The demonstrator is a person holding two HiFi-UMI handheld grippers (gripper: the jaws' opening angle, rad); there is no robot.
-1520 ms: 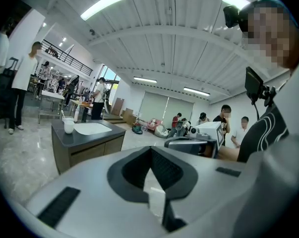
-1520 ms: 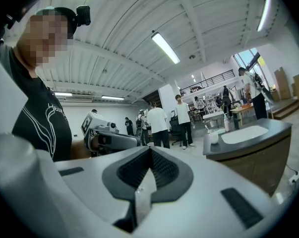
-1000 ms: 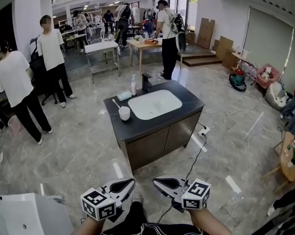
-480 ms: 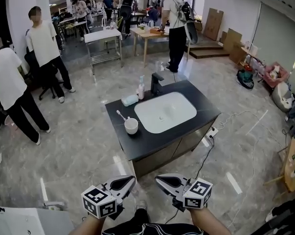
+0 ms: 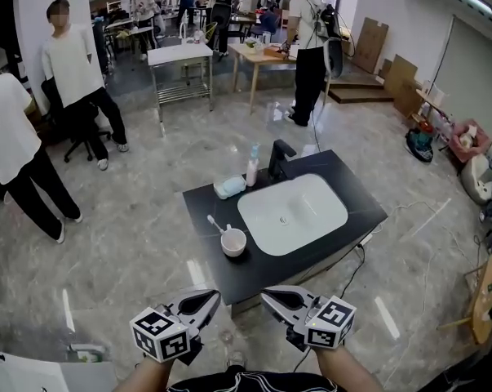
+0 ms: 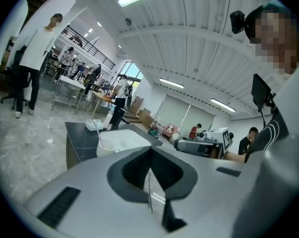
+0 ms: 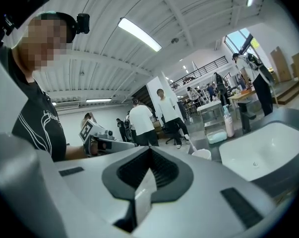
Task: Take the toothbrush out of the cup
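Note:
A white cup [image 5: 233,242] stands on the near left part of the dark counter [image 5: 205,205], with a white toothbrush [image 5: 216,223] leaning out of it to the left. Both grippers are held low in front of me, well short of the counter. My left gripper [image 5: 214,294] is shut and holds nothing, and my right gripper [image 5: 266,292] is the same. The left gripper view shows the cup [image 6: 106,146] far beyond the closed jaws. In the right gripper view, the cup [image 7: 203,153] and toothbrush [image 7: 191,148] are small and distant.
A white basin [image 5: 293,213] fills the counter's middle, with a black faucet [image 5: 280,158], a bottle [image 5: 252,166] and a soap dish [image 5: 229,187] behind it. Two people [image 5: 70,64] stand at the left and another person [image 5: 309,47] stands farther back. A cable [image 5: 356,260] lies on the floor at the right.
The counter has come nearer and lower in the head view as I walk toward it. Both grippers stay shut and in the same place before me.

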